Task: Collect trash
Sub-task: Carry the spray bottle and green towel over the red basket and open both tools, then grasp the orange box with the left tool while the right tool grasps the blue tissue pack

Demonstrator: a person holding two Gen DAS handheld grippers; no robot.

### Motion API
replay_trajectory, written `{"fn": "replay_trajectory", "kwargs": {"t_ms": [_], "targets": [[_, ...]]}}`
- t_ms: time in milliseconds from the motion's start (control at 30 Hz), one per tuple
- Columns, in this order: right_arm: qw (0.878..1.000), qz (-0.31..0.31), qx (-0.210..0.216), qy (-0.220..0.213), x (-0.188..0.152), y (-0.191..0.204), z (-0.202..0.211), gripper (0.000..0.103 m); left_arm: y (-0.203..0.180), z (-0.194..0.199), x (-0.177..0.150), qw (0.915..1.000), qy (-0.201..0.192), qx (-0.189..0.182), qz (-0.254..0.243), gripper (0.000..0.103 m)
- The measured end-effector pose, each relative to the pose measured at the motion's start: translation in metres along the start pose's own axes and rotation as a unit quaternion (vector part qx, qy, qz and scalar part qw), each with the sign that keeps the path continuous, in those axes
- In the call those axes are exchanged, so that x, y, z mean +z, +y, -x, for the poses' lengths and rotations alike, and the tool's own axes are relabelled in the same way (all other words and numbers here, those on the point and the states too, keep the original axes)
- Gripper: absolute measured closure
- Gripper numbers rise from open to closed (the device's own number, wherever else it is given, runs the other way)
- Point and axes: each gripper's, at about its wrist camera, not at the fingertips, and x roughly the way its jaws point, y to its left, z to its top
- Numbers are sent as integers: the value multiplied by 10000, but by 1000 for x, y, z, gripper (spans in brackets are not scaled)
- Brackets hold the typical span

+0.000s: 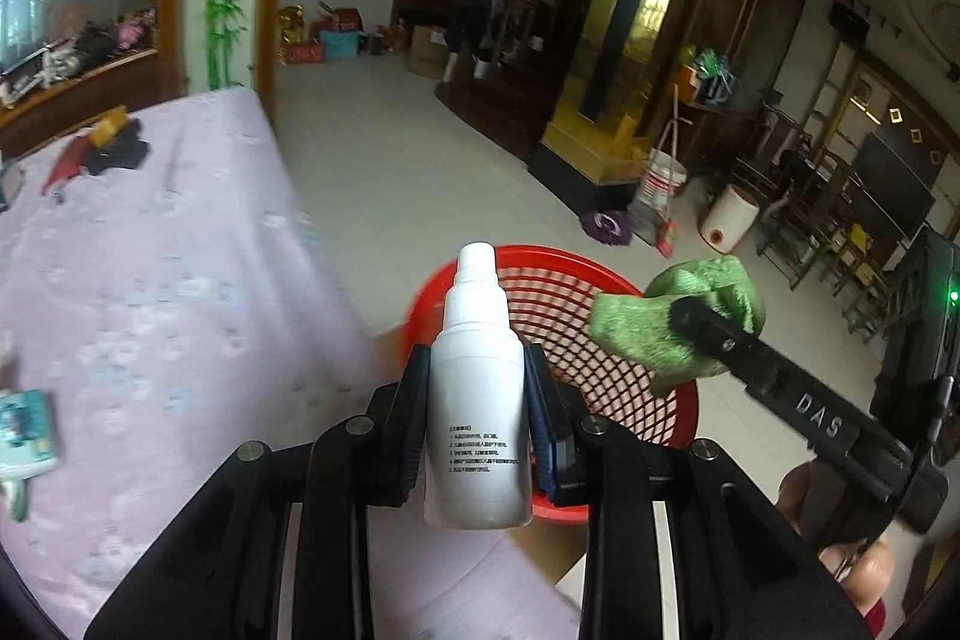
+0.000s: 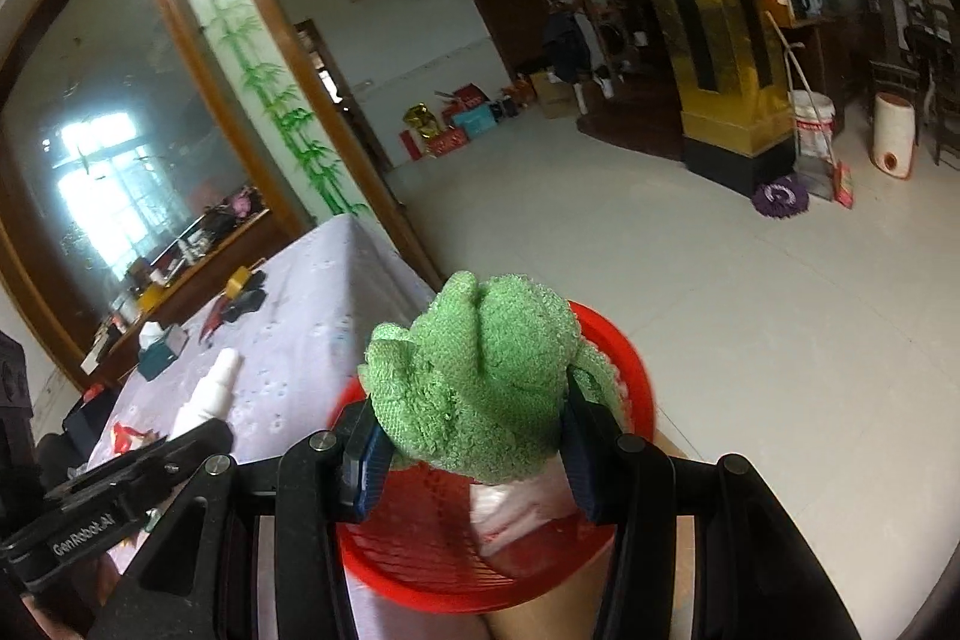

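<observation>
The red mesh basket (image 1: 606, 340) serves as the landmark: it stands just past the edge of the counter (image 1: 150, 280), which is draped in a pale lilac flowered cloth. The left gripper (image 1: 477, 382) is pinching a white plastic bottle (image 1: 477, 400) upright between its blue-edged pads, the bottle's cap pointing away from the camera and its body showing in front of the basket's near rim. The right gripper (image 2: 474, 436) is clamped on a crumpled green cloth (image 2: 480, 376), which bulges out above its pads and sits over the basket's opening; in the left wrist view the same cloth shows at the basket's right rim. Inside the basket, below the cloth, lies something pale and crinkled, like a plastic bag (image 2: 516, 514), though what it is cannot be told. On the counter left of the basket lie other small items, among them a teal box (image 2: 159, 352) and a dark bundle with a yellow piece (image 1: 114, 142). Beyond the basket stretches a light tiled floor (image 2: 720, 310).
</observation>
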Motion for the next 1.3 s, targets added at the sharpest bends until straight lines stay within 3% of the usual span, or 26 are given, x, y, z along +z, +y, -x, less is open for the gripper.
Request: {"fn": "replay_trajectory", "kwargs": {"t_ms": [133, 200, 233, 267, 433, 633, 967, 1167, 1300], "targets": [[9999, -92, -64, 87, 3, -14, -9, 50, -10, -22, 5, 9999, -72, -74, 45, 74], [9998, -96, -59, 157, 6, -17, -16, 47, -6, -26, 8, 9999, -61, -56, 133, 57], [9998, -102, -50, 189, 7, -17, -19, 46, -4, -27, 9, 9997, -95, -67, 229, 38], [9997, -134, -7, 205, 8, -18, -22, 42, -1, -26, 9, 9993, -178, -109, 311, 34], [9997, -151, 43, 168, 11, -16, -22, 34, 7, -12, 9, 9994, -205, -16, 267, 34], [9996, -11, 272, 92, 8, 0, -8, 34, 35, 21, -9, 9991, -195, 250, 271, 34], [9920, 666, 956, 487, -19, 83, -13, 32, 98, 90, -50, 9948, -359, 844, 450, 33], [9823, 1114, 1308, 752, -42, 136, -20, 30, 150, 139, -77, 9845, -508, 1579, 575, 30], [9740, 1367, 1534, 958, -57, 168, -25, 30, 197, 171, -99, 9711, -576, 2171, 809, 28]]}}
